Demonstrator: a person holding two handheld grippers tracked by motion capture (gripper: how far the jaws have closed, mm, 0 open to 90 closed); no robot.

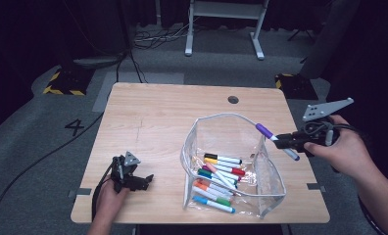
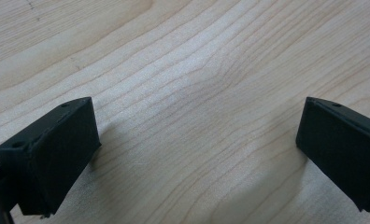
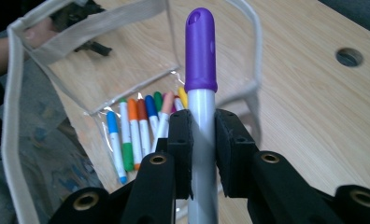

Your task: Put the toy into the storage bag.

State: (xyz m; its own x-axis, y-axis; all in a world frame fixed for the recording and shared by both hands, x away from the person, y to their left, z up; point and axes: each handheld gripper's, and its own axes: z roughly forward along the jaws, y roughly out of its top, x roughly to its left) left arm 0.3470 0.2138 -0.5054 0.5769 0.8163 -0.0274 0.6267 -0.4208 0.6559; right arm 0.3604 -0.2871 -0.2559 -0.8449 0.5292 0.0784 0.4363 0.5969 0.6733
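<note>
My right gripper [image 1: 283,141] is shut on a purple-capped marker [image 1: 275,140], held in the air above the right rim of a clear plastic pouch [image 1: 271,183]. In the right gripper view the marker [image 3: 201,88] stands upright between the black pads, purple cap on top. Several coloured markers [image 1: 220,177] lie inside the pouch; they appear as a row [image 3: 138,128] beyond the jaws. My left gripper [image 1: 144,180] rests open on the wooden table [image 1: 153,117] at the front left. Its two black pads [image 2: 57,154] stand wide apart over bare wood.
The pouch's white-trimmed mouth [image 1: 221,117] opens upward at the table's middle right. A round cable hole [image 1: 233,100] sits near the far edge. Beyond the table are a white stand's legs [image 1: 221,34], cables and yellow-black striped floor blocks [image 1: 64,81].
</note>
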